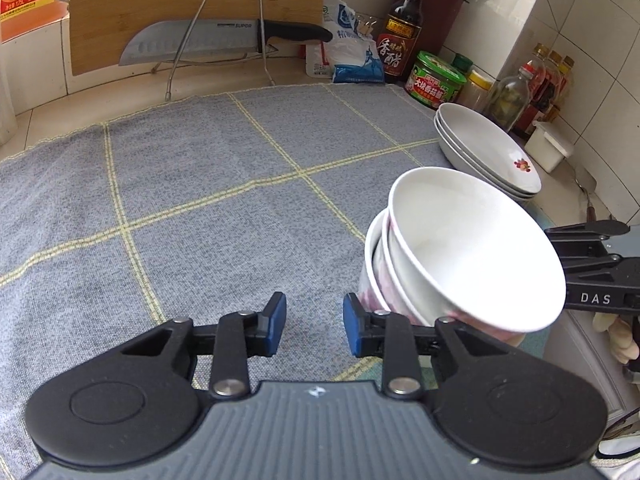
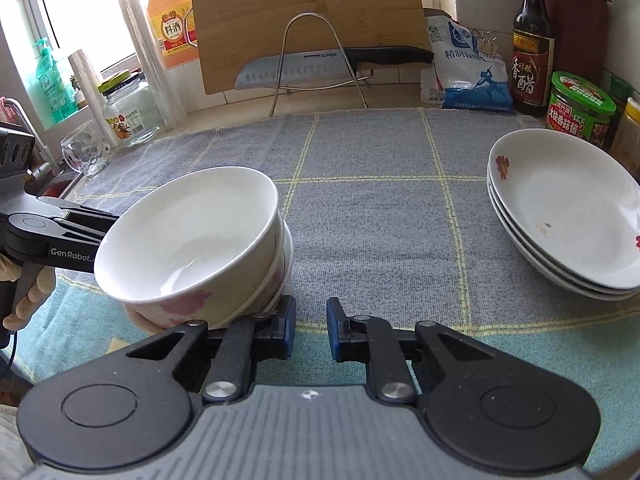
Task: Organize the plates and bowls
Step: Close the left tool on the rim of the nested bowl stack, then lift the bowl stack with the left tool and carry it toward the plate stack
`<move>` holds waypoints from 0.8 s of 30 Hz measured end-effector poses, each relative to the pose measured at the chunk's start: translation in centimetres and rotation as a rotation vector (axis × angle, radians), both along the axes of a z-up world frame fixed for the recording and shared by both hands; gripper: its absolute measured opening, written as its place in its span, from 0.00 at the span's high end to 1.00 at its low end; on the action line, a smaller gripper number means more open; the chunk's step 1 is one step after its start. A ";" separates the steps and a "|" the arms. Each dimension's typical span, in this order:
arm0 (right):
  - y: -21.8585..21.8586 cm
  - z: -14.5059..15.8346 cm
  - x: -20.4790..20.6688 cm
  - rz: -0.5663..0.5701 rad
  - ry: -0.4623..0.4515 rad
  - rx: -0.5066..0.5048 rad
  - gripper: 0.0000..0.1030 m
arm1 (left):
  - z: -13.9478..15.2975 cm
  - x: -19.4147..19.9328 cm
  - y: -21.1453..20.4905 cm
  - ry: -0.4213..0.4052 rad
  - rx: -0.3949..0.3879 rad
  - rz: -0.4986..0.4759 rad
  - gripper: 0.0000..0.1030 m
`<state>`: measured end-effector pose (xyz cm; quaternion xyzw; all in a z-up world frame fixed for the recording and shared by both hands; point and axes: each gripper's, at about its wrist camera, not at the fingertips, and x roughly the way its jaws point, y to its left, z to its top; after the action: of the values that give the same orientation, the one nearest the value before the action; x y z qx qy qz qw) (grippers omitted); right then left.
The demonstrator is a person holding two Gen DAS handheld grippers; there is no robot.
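Grey checked cloth (image 1: pixel 200 184); nested bowls (image 1: pixel 460 256) between both seemingly closed, empty tools (image 1: pixel 315 322).

White tiled wall (image 1: pixel 592 40), bright window (image 2: pixel 88 8), grey checked cloth (image 1: pixel 200 184)

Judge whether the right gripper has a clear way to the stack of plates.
Probably yes: the stack of plates sits ahead and right of the right gripper, with only bare cloth between; the nested bowls stand on the other side.
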<state>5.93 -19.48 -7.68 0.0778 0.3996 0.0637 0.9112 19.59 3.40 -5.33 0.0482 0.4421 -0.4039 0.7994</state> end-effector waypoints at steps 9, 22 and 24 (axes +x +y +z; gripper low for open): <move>-0.3 0.0 -1.2 0.094 0.032 -0.096 0.44 | 0.6 -1.1 0.9 -0.130 0.088 -0.146 0.40; 3.8 -0.1 -0.8 0.352 0.034 -0.264 0.14 | 1.0 -2.8 -0.7 -0.227 0.151 -0.439 0.26; 4.0 -0.2 -0.6 0.368 0.022 -0.257 0.14 | 1.4 -2.6 -0.3 -0.243 0.140 -0.454 0.25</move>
<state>5.32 -15.47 -7.84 -0.1126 0.4216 0.1764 0.8823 16.98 3.13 -3.97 0.2495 0.3477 -0.5327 0.7302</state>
